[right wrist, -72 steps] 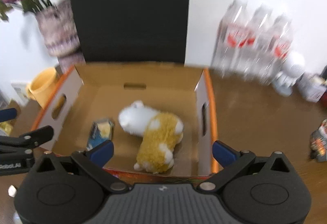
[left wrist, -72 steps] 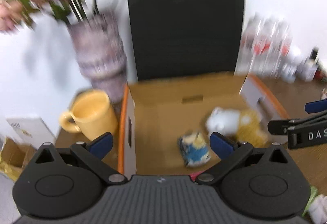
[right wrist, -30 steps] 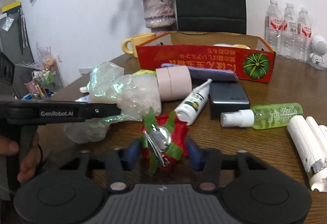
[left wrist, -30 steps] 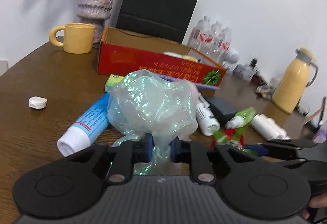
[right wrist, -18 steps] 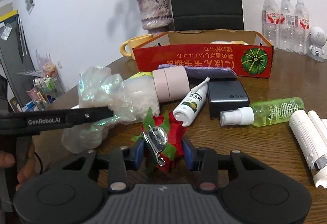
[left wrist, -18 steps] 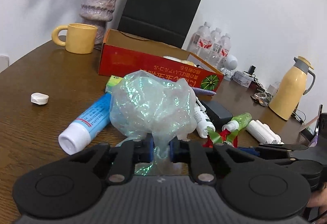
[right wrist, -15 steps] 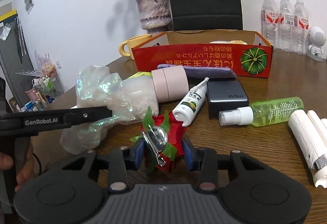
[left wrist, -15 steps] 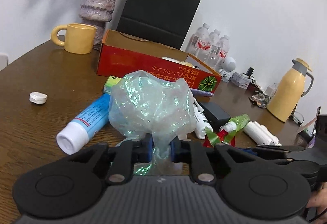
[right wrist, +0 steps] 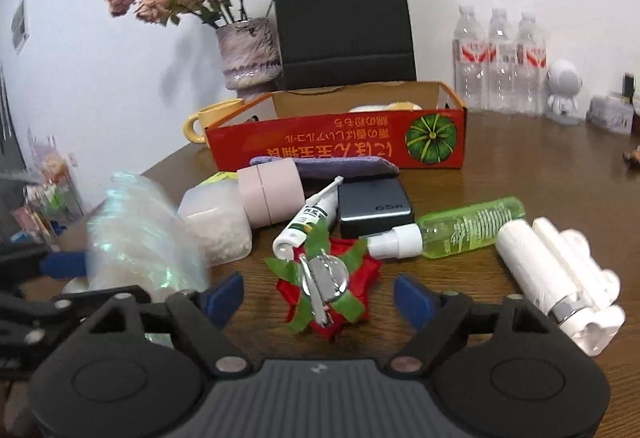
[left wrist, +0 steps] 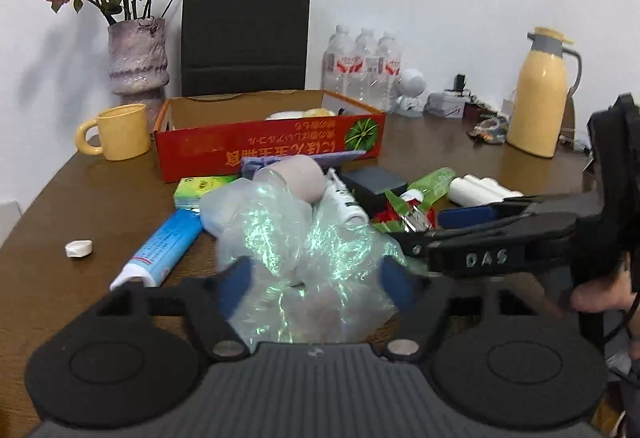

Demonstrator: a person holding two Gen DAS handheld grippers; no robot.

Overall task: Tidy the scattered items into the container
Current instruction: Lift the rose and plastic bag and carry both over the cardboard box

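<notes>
In the left wrist view, the left gripper (left wrist: 314, 280) fills the bottom of the frame, jaws spread apart, with the crumpled iridescent plastic bag (left wrist: 304, 250) lying loose between them at centre. In the right wrist view, the right gripper (right wrist: 318, 296) also has its jaws apart on either side of the red and green bow (right wrist: 326, 288), which rests on the desk (right wrist: 520, 162) at lower centre. The red cardboard box (right wrist: 340, 146) stands behind the scattered items, at mid-frame.
</notes>
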